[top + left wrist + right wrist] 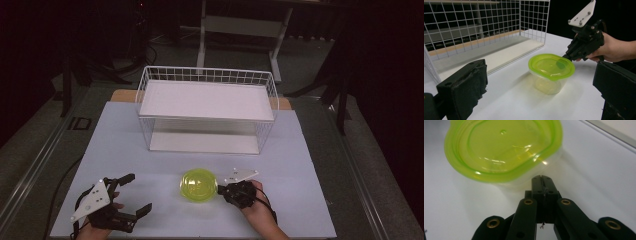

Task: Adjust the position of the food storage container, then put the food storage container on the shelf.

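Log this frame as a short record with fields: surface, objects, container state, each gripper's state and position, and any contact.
surface: white table
objects: white wire rack with two shelves; clear container with green lid
container state: upright, lid on, in front of the rack
left gripper: open, holds nothing, to the left of the container
right gripper: jaws pressed together, tip at the lid's rim on the container's right
contact: the tip meets the lid edge in the left gripper view; whether anything is pinched cannot be told
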The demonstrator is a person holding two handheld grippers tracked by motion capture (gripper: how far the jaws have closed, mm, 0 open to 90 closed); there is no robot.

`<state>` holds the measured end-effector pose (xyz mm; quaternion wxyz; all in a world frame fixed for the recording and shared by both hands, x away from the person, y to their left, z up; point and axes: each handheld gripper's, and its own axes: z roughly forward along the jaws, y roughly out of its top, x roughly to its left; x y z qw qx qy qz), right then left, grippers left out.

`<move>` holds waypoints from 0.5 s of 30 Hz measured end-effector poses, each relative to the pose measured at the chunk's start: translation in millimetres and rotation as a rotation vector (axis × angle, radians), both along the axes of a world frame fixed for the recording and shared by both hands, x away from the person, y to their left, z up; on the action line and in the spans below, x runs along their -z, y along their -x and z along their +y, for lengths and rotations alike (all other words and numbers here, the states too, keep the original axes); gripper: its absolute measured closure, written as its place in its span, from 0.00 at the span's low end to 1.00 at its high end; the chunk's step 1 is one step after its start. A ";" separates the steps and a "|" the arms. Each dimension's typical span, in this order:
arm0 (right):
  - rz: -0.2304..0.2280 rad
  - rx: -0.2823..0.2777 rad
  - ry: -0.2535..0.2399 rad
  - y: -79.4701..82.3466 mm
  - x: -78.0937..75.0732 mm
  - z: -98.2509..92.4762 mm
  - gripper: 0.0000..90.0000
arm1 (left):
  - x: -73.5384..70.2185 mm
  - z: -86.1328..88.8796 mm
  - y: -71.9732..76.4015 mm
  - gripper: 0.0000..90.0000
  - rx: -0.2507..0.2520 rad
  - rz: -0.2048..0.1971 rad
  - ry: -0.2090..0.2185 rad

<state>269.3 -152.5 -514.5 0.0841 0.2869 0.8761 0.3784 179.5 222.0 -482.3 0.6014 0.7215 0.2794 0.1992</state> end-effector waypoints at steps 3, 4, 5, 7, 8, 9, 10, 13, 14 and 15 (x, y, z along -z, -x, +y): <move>-0.019 0.014 0.007 2.3 -4.7 -8.1 0.99 | 0.4 -1.1 0.0 0.00 0.005 0.003 -0.002; -0.026 0.020 0.007 3.4 -6.6 -10.9 0.98 | 0.6 -1.6 0.0 0.00 0.006 0.004 -0.005; -0.030 0.022 0.006 4.4 -8.4 -13.8 0.96 | 0.6 -2.0 0.0 0.00 0.006 0.005 -0.004; -0.045 0.025 0.010 7.9 -12.5 -19.4 0.92 | 0.9 -2.4 -0.8 0.00 0.009 0.009 -0.002; -0.049 0.028 0.007 9.8 -14.7 -22.3 0.88 | 1.0 -2.7 -1.3 0.00 0.012 0.010 -0.003; -0.053 0.029 0.006 11.7 -16.6 -24.8 0.84 | 1.1 -3.2 -1.6 0.00 0.015 0.010 -0.006; -0.064 0.026 0.009 13.8 -18.9 -27.8 0.82 | 1.3 -4.1 -1.6 0.00 0.017 0.012 -0.006; -0.073 0.031 0.000 19.4 -24.9 -34.2 0.74 | 0.6 -5.9 -1.9 0.00 0.027 0.016 -0.017; -0.079 0.029 -0.002 21.0 -26.9 -36.1 0.70 | -1.3 -8.2 -2.0 0.00 0.033 0.018 -0.030; -0.090 0.031 -0.022 25.5 -32.8 -40.0 0.62 | -2.7 -9.2 -2.1 0.00 0.039 0.015 -0.030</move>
